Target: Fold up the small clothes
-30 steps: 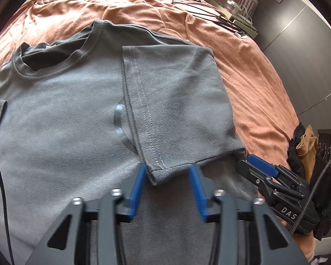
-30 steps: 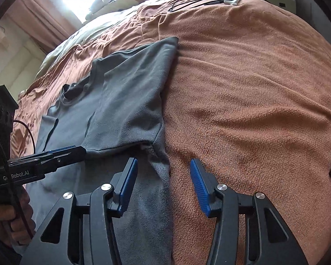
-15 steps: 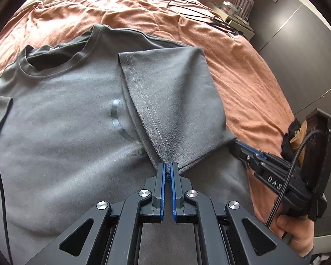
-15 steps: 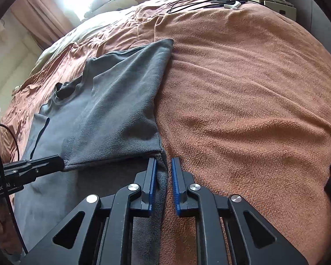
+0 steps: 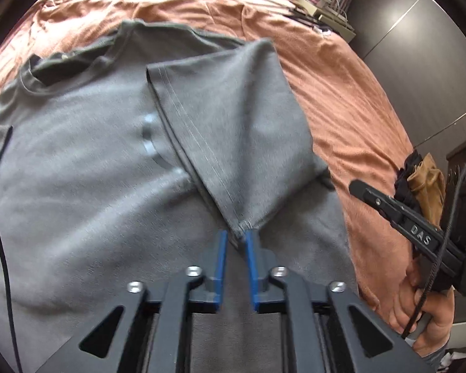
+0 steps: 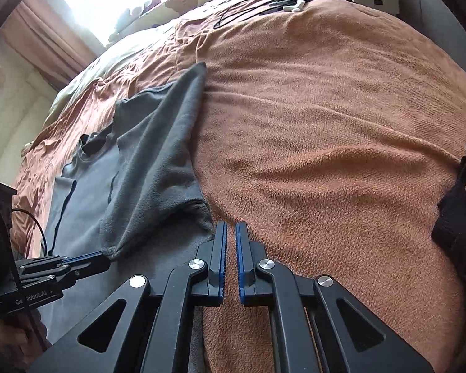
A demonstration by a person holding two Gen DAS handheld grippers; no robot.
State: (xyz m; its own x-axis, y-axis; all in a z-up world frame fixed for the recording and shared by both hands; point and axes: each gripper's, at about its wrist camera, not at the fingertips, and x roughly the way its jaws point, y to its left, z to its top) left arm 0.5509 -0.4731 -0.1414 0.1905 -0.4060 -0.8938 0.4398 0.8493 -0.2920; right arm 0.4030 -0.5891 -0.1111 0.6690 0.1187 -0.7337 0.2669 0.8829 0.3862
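Observation:
A grey T-shirt (image 5: 77, 171) lies flat on an orange blanket (image 5: 341, 77), collar at the far left. Its right sleeve (image 5: 239, 130) is folded in over the chest and drawn to a point. That sleeve corner sits between the tips of my left gripper (image 5: 235, 236), whose jaws are opening and stand slightly apart. From the right wrist view, the sleeve (image 6: 158, 168) rises like a tent to the left gripper (image 6: 104, 258). My right gripper (image 6: 230, 227) is shut with nothing in it, over the blanket just right of the shirt's side edge (image 6: 206, 214).
Black cables (image 6: 264, 3) and a power strip lie at the bed's far end. A dark and tan bundle of clothing (image 5: 419, 174) sits at the bed's right edge. A hand (image 5: 428, 307) holds the right gripper (image 5: 354, 185). Dark wardrobe doors (image 5: 419, 31) stand to the right.
The left jaws closed on the sleeve corner, pulled it towards me, then parted a little. The right jaws closed at the shirt's side edge and moved right, off the shirt.

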